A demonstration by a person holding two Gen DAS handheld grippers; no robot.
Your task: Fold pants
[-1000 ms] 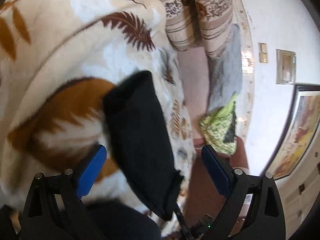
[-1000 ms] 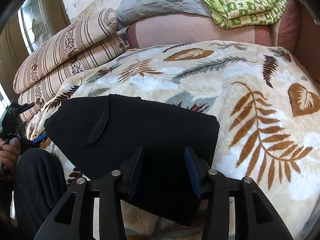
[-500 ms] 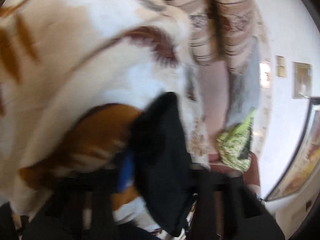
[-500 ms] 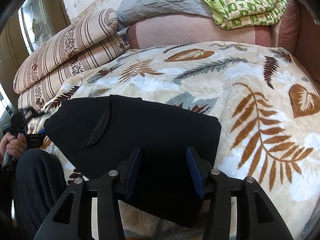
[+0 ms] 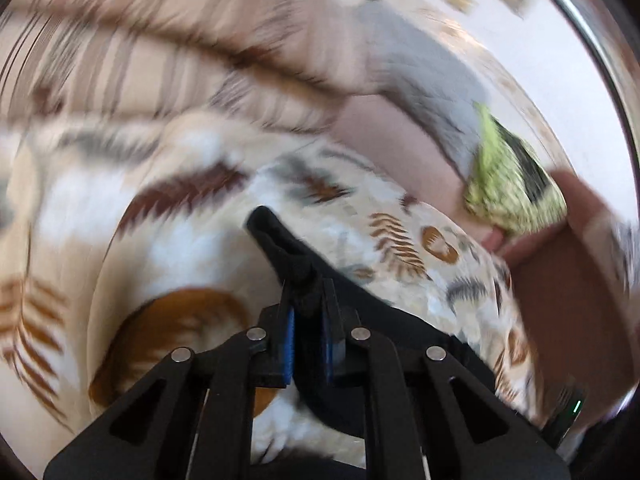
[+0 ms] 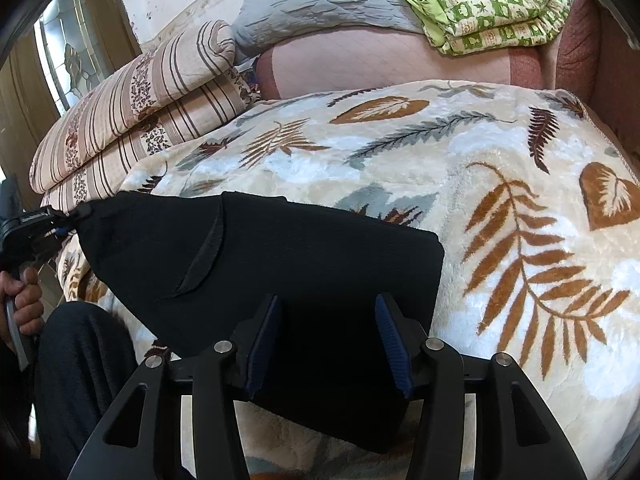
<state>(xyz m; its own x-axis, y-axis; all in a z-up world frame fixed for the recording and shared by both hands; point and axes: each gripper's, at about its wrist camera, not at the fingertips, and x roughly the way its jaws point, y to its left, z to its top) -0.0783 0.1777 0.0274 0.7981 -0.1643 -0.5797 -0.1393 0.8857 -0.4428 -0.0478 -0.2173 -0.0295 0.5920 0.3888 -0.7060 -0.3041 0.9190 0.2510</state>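
The black pants (image 6: 280,280) lie folded into a broad dark slab on the leaf-patterned blanket (image 6: 520,200), filling the lower middle of the right wrist view. Their left corner, at about 9 o'clock there, is pinched up into a point by the left gripper (image 5: 307,312), whose blue pads (image 5: 288,340) sit narrow and clamped on a bunched ridge of the black cloth. In the left wrist view, which is smeared by motion, that ridge rises from the pads toward 12 o'clock, and the rest of the pants (image 5: 360,320) trails off toward 4 o'clock.

The right gripper (image 6: 326,340) hangs at 6 o'clock over the near edge of the pants, its fingers (image 6: 390,336) held wide apart with dark cloth showing between them and nothing gripped.

At 9 o'clock in the right wrist view a hand (image 6: 24,300) grasps the left tool's handle. Beyond the blanket, a striped quilt (image 6: 140,104) lies at 10 o'clock, a grey quilt (image 6: 320,4) at 12 o'clock, and a green patterned quilt (image 6: 500,12) at 1 o'clock.
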